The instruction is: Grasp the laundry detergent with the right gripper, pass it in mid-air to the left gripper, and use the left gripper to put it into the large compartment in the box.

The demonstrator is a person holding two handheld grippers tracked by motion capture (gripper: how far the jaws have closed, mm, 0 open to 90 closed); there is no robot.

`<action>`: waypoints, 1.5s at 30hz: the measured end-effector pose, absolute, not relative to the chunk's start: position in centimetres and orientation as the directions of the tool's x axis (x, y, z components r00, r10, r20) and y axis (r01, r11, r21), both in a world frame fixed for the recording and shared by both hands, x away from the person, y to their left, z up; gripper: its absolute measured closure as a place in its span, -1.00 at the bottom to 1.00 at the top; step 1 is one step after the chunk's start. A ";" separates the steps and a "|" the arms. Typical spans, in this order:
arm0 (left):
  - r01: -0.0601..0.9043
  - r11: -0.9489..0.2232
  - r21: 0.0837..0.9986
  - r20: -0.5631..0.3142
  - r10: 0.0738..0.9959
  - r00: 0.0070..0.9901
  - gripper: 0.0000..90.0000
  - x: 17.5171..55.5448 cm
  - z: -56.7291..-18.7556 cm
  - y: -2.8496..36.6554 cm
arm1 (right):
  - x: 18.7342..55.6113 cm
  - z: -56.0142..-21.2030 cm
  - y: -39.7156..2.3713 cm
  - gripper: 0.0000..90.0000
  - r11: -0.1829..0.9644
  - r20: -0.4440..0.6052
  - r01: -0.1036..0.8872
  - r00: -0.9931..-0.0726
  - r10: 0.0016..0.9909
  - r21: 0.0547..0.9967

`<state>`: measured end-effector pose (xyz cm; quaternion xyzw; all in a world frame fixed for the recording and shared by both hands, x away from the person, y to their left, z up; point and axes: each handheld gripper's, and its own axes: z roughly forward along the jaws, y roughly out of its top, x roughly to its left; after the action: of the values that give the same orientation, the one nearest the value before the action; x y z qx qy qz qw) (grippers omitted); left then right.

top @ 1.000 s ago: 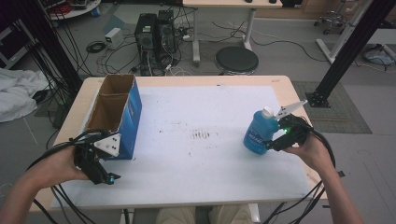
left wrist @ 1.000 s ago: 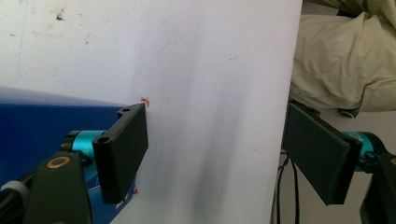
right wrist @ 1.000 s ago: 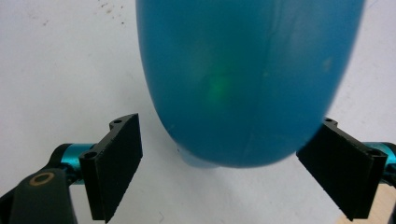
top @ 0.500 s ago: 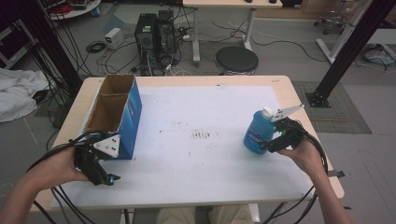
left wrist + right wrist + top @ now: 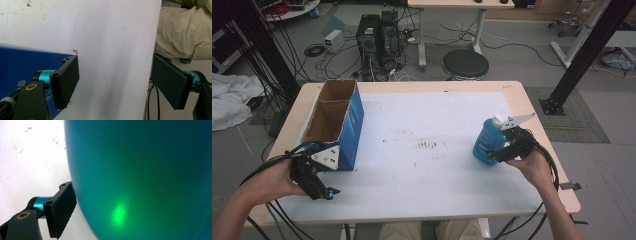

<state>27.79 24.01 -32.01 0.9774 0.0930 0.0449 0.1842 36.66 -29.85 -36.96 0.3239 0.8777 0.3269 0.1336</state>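
Note:
A blue bottle (image 5: 486,142) with a white cap stands upright near the table's right edge. My right gripper (image 5: 503,150) reaches it from the right with its jaws spread wide around the base. In the right gripper view the bottle (image 5: 140,170) is very close; one finger (image 5: 62,210) rests against its side and the other finger is hidden. My left gripper (image 5: 319,189) is open at the front left, just in front of the blue cardboard box (image 5: 354,120). Nothing lies between its jaws (image 5: 115,82), which point toward the table's near edge.
The open-topped box (image 5: 20,65) stands along the left side of the white table top (image 5: 412,115). Dark smudges (image 5: 429,145) mark the middle. Behind the table are a stool (image 5: 464,64), computer towers and cables. The person's knee (image 5: 185,30) sits past the near edge.
My right gripper has slid left to the bottle, so its jaws now sit around the bottle's lower part. The left gripper has barely shifted.

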 end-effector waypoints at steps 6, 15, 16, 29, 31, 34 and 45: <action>0.163 -0.916 0.366 0.053 0.196 0.979 -0.49 27.8 -32.1 24.0 | 36.7 -36.9 -29.8 -0.59 0.573 -0.027 0.472 -0.756 0.654 0.670; 0.164 -0.916 0.366 0.051 0.196 0.979 -0.49 27.8 -32.1 24.0 | 36.7 -37.2 -29.8 -0.43 0.563 -0.021 0.468 -0.756 0.654 0.681; 0.166 -0.915 0.367 0.051 0.198 0.979 -0.49 27.8 -32.1 24.0 | 36.7 -37.2 -29.8 -0.44 0.561 -0.020 0.468 -0.756 0.655 0.683; 0.170 -0.914 0.369 0.051 0.202 0.978 -0.49 27.7 -32.1 24.2 | 36.8 -37.5 -29.7 -0.33 0.533 -0.007 0.469 -0.747 0.665 0.704; 0.169 -0.913 0.370 0.052 0.202 0.978 -0.49 27.7 -32.1 24.2 | 36.8 -37.5 -29.7 -0.30 0.528 -0.006 0.466 -0.745 0.667 0.710; 0.169 -0.914 0.370 0.052 0.202 0.978 -0.49 27.8 -32.1 24.2 | 36.7 -37.5 -29.7 -0.26 0.526 -0.009 0.464 -0.744 0.668 0.713; 0.168 -0.913 0.371 0.049 0.201 0.978 -0.49 27.8 -32.2 24.1 | 36.7 -37.6 -29.9 -0.16 0.502 0.001 0.467 -0.733 0.680 0.727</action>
<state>27.77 24.14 -32.19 0.9771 0.0944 0.0432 0.1859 36.65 -29.93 -37.62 0.3356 0.8547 0.3690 0.1443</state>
